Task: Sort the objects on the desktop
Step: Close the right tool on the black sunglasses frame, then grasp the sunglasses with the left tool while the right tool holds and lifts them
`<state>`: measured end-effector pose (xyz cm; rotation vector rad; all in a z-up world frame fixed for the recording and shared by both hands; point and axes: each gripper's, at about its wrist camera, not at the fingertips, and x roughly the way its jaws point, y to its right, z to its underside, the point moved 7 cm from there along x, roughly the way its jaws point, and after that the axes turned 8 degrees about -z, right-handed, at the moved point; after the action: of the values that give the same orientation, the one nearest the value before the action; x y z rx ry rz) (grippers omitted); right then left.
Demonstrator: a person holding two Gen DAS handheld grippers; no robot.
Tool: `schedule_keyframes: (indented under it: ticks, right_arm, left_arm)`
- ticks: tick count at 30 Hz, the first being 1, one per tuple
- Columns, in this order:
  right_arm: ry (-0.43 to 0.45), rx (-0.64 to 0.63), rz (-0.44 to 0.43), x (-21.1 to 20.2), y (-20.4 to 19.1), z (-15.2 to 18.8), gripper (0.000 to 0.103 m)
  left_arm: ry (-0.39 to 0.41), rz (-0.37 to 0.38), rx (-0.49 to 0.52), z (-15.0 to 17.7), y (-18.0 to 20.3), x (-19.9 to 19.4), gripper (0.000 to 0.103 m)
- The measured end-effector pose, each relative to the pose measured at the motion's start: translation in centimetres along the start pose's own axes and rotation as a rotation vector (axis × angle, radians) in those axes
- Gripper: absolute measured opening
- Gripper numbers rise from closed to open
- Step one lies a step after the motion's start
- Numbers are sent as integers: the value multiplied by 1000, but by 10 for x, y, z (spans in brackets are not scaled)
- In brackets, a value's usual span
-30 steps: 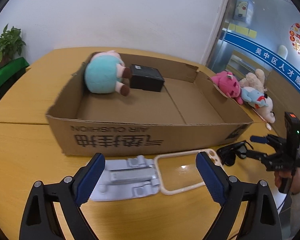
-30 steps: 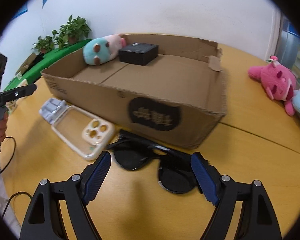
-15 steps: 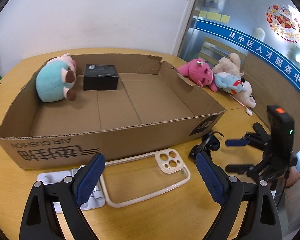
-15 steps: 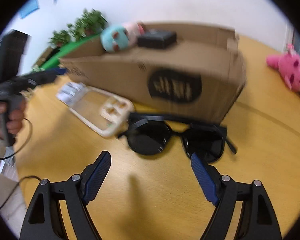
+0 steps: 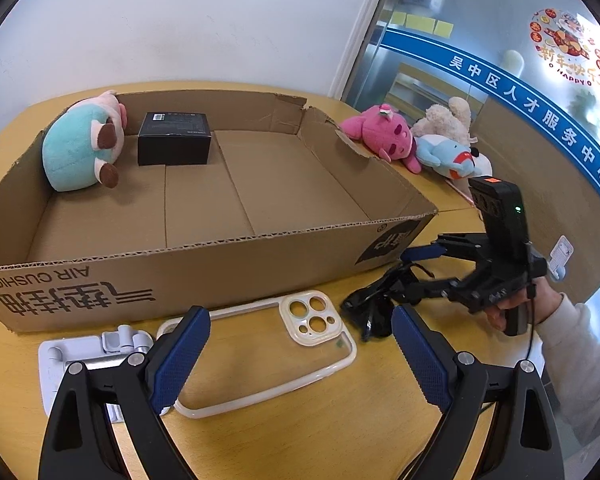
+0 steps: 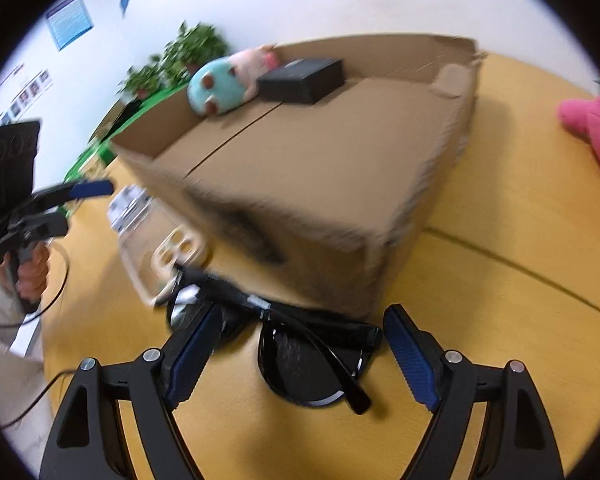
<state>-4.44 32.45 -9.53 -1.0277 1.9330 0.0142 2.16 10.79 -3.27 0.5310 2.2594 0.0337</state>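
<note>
Sunglasses (image 6: 300, 344) lie folded on the yellow table (image 6: 500, 300) at the lower centre of the right wrist view, just in front of the near corner of the cardboard box (image 6: 340, 184). The right gripper (image 6: 296, 356) hangs over them with its jaws spread wide, one blue pad on either side of the dark lenses, nothing clamped. In the left wrist view the same glasses (image 5: 376, 300) show at centre right, with the right gripper (image 5: 416, 276) reaching in from the right edge.

The left gripper (image 5: 300, 356) fills the bottom of its frame, jaws likewise wide apart and empty, straddling a clear phone case (image 5: 268, 356) with a cream camera ring. Left of the case, partly beneath the left finger, lies a pale grey folding stand (image 5: 80, 356). Both rest close against the box's front wall.

Inside the box, in the upper left of the left view, a teal and pink plush (image 5: 84, 148) leans against the side wall, and a black carton (image 5: 174, 144) sits just beside it. Beyond the box's right wall, a pink plush (image 5: 384, 136), a cream one (image 5: 448, 120) and a light blue one (image 5: 444, 156) huddle together on the table.
</note>
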Motion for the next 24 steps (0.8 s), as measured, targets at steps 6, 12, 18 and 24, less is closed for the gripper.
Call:
schedule_keyframes:
  ticks: [6,12,18,24]
  right_arm:
    - [-82,-36,-110,3,-67,36,83]
    - [48,1,-23,-5,-89,37,82]
    - [41,6,108,13,-104,46,67]
    - [26,-11,304,18,-111,51,53]
  left_arm:
    - [-43,63,-25,4,9,12,92]
    - [-99,192,-72,5,29,27,86]
    - [-180,291,-103,14,56,48,68]
    - [-235,331,-93,24,79,64,44]
